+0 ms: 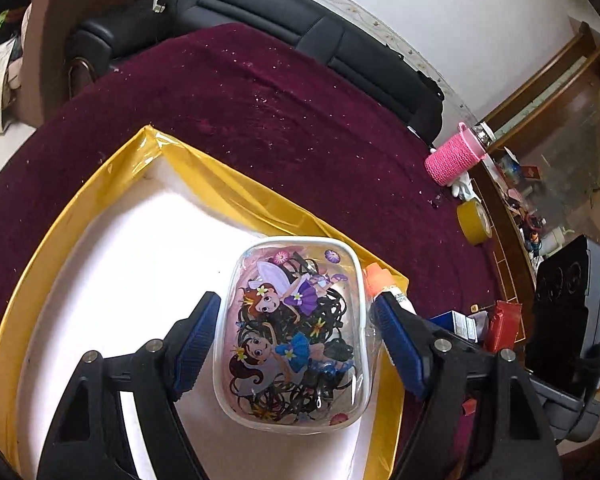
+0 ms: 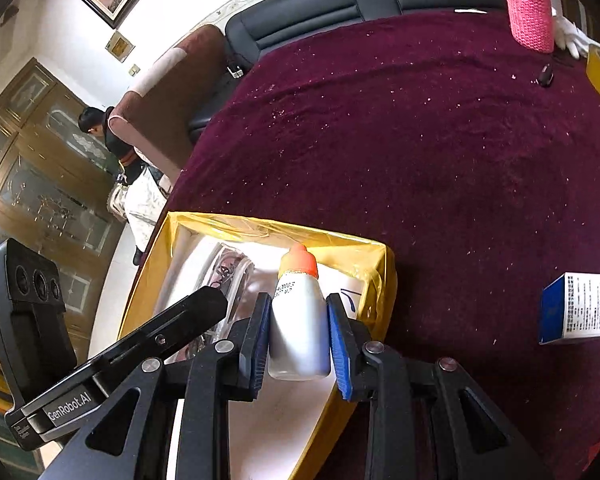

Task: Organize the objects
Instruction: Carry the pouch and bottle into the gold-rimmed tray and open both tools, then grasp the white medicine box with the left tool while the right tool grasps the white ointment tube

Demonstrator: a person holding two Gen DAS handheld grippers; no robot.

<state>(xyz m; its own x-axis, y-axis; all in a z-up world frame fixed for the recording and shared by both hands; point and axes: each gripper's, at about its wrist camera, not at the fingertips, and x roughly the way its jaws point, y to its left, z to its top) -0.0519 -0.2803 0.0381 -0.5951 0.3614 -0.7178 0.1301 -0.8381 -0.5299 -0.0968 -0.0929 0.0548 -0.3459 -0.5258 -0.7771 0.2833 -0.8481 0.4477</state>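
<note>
A clear pouch (image 1: 296, 332) printed with fairies and full of black hair ties lies inside a yellow-rimmed white box (image 1: 100, 184). My left gripper (image 1: 296, 340) is open, its blue pads on either side of the pouch, with a small gap on both sides. My right gripper (image 2: 300, 340) is shut on a white bottle with an orange cap (image 2: 298, 320), held upright over the box's right corner (image 2: 380, 264). The bottle's orange cap also shows in the left wrist view (image 1: 374, 280). The pouch shows partly behind the left gripper in the right wrist view (image 2: 232, 276).
The box sits on a maroon cloth (image 2: 440, 160). A blue and white carton (image 2: 576, 308) lies to the right. A pink knitted holder (image 1: 454, 158), a yellow tape roll (image 1: 474, 222) and a red item (image 1: 502, 326) stand near the cloth's edge. A black sofa (image 1: 300, 28) is behind.
</note>
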